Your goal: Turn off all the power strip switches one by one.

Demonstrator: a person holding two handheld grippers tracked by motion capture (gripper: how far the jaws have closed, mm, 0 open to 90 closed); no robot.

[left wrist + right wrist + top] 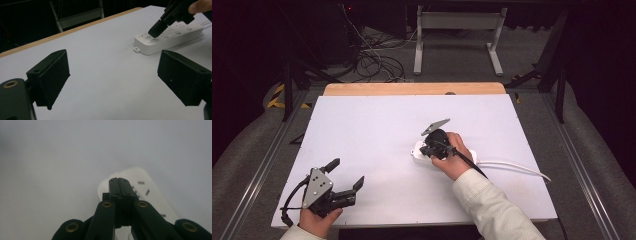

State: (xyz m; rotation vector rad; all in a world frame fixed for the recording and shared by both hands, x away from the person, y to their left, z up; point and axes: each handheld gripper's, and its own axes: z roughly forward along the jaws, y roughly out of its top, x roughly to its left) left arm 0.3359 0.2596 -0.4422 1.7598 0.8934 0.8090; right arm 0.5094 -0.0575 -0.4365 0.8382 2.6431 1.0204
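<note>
A white power strip (417, 153) lies on the white table right of centre, its white cable (517, 168) running off to the right. My right gripper (428, 149) is shut, with nothing held, and its closed tip presses down on the strip's left end. The left gripper view has that tip (155, 30) resting on the power strip (172, 40) beside a row of round buttons. Through the right gripper view the two jaws meet flat over the strip (147, 192). My left gripper (346, 175) stands open near the table's front left corner, jaws wide apart over bare table (110, 75).
The white table top (377, 125) has a wooden strip (412, 89) along its far edge. Beyond it stand a white metal frame (457, 35) and loose cables (372, 60) on the floor. Metal rails run along both sides of the table.
</note>
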